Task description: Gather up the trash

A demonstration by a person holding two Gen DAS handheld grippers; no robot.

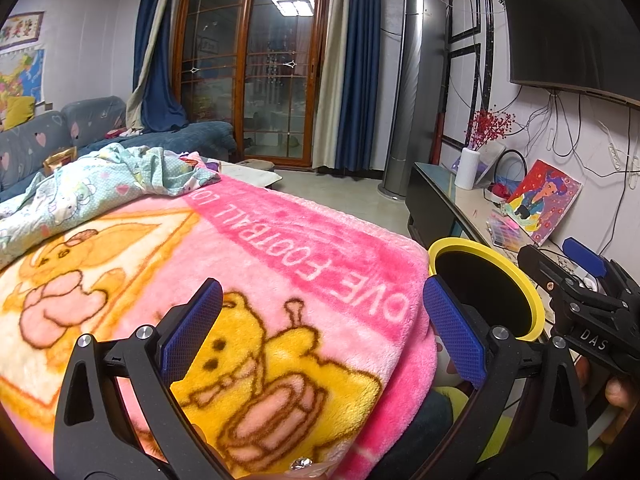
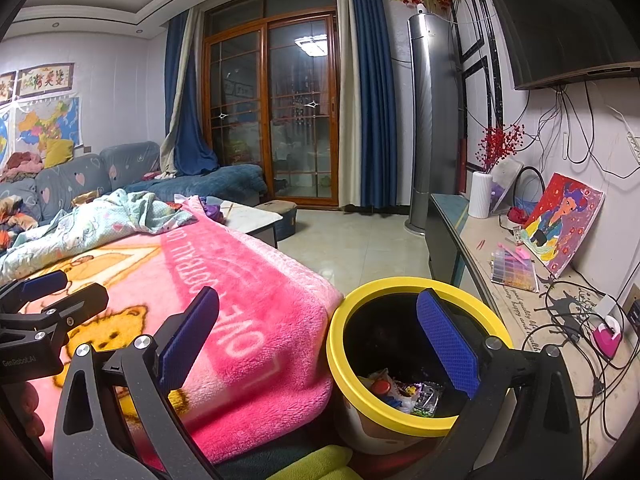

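Wrappers lie light and crinkly in the yellow-rimmed bin at the blanket's right edge; we'd pinch loose edges. Both tools, left and right, spread empty.

- I'm working in a home living room: a sofa and wall-mounted television.
- I see blue curtains beside a sliding glass door.
- A cartoon blanket and child's painting show family use.

Yellow-rimmed bin upright beside pink blanket, wrappers piled inside.
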